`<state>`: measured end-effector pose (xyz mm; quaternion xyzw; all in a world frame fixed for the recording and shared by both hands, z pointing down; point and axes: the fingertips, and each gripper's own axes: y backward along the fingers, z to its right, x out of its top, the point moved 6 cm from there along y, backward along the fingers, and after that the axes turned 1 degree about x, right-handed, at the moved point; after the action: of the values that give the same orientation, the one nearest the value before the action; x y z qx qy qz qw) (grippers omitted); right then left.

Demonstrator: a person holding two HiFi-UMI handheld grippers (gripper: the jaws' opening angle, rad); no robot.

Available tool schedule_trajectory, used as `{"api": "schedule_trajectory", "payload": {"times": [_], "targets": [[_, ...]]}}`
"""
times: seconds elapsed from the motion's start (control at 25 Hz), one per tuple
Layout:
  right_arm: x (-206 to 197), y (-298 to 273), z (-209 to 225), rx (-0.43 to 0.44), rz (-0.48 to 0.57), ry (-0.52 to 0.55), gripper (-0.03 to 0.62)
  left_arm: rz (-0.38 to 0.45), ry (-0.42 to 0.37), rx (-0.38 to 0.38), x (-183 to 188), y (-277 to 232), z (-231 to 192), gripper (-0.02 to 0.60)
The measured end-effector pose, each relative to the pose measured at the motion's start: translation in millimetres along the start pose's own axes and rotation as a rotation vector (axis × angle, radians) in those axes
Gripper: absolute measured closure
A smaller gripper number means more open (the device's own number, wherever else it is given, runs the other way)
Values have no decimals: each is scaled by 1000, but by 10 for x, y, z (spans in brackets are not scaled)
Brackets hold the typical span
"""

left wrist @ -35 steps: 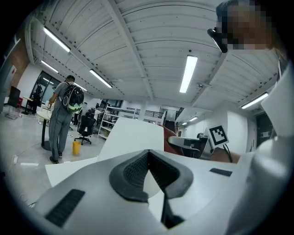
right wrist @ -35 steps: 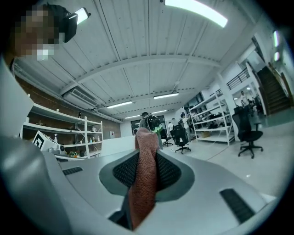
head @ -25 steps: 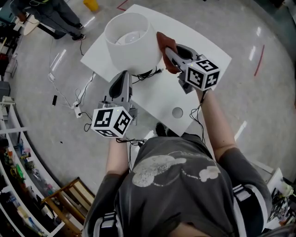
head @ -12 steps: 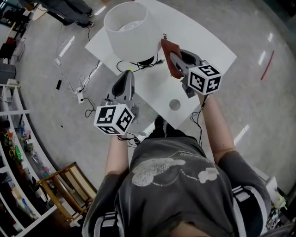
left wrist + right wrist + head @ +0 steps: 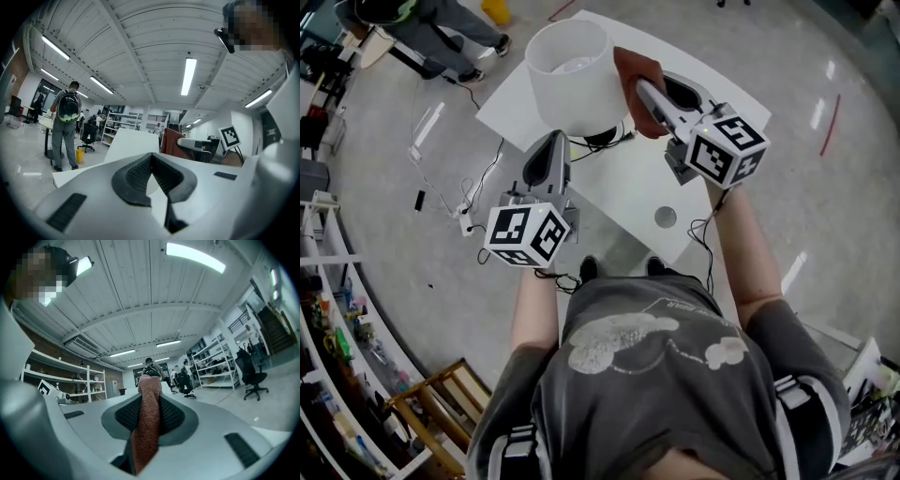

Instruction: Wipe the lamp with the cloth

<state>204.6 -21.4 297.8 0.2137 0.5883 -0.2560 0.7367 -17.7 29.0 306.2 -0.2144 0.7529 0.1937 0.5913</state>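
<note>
A lamp with a white shade (image 5: 574, 75) stands on the white table (image 5: 628, 187). My right gripper (image 5: 641, 94) is shut on a red-brown cloth (image 5: 632, 75) and holds it against the right side of the shade. In the right gripper view the cloth (image 5: 147, 427) runs up between the shut jaws. My left gripper (image 5: 554, 142) is shut and holds nothing, just in front of the lamp's base. The left gripper view shows the shade (image 5: 131, 145), the cloth (image 5: 171, 143) and the right gripper (image 5: 201, 144) beyond its jaws.
A black cable (image 5: 605, 142) curls round the lamp's base. A round hole (image 5: 666, 217) sits in the table near its front edge. A power strip (image 5: 459, 214) and leads lie on the floor at left. A person (image 5: 412, 28) stands far off, and shelves line the left wall.
The right gripper with the cloth dipped away from the shade, then rose back against its right side. The left gripper has stayed by the lamp's base.
</note>
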Motion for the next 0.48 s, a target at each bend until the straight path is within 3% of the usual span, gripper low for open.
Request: {"api": "schedule_trajectory", "payload": {"times": [0.16,0.48], "targets": [[79,-142,-22,-64,17,18,508,-11,-9,-96,68,-121,-127,574],[-303,-199,-171,-200,-32,-22,508,-46,24,-212,53,-227,-468,574]]}}
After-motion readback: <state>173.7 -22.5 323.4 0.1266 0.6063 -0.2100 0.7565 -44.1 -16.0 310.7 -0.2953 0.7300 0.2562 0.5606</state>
